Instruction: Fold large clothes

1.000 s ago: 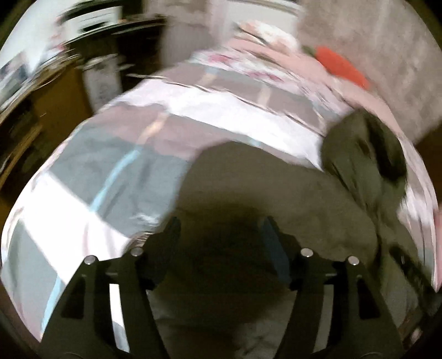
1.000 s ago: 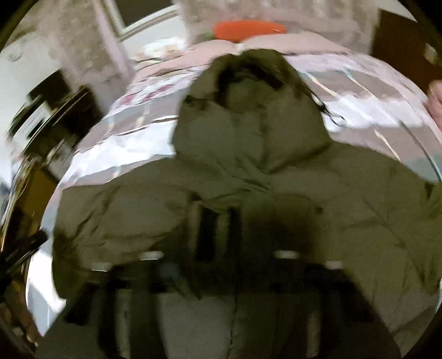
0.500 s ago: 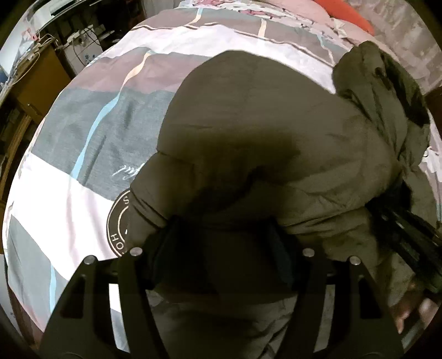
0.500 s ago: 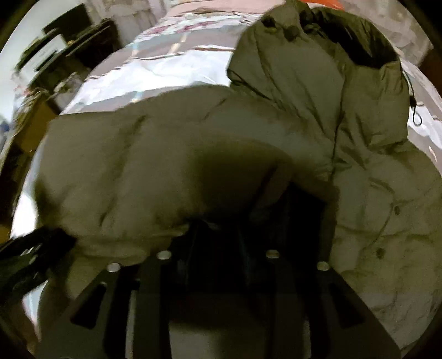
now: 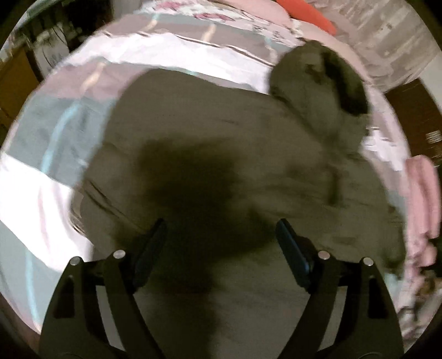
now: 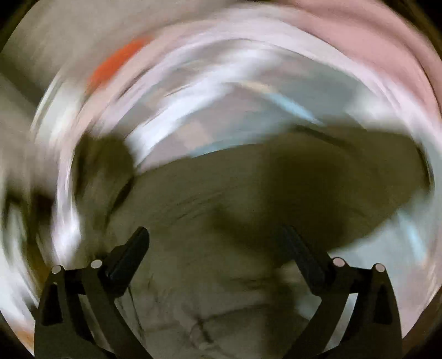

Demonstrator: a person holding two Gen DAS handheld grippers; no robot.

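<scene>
An olive-green padded hooded jacket (image 5: pixel 221 143) lies folded over on a bed, its hood (image 5: pixel 323 80) at the far right. My left gripper (image 5: pixel 221 234) is open and empty just above the jacket. In the right wrist view the picture is heavily motion-blurred; the jacket (image 6: pixel 248 198) fills the lower half. My right gripper (image 6: pixel 215 243) is open and empty above it.
The bed carries a quilt (image 5: pixel 55 132) with white, grey, pink and blue blocks. An orange-red pillow (image 5: pixel 306 13) lies at the head. Pink cloth (image 5: pixel 420 193) is at the right edge. Dark furniture (image 5: pixel 16 69) stands to the left of the bed.
Both grippers have opened and let go of the jacket, which now lies on the bed. The right gripper is swinging fast, blurring its view.
</scene>
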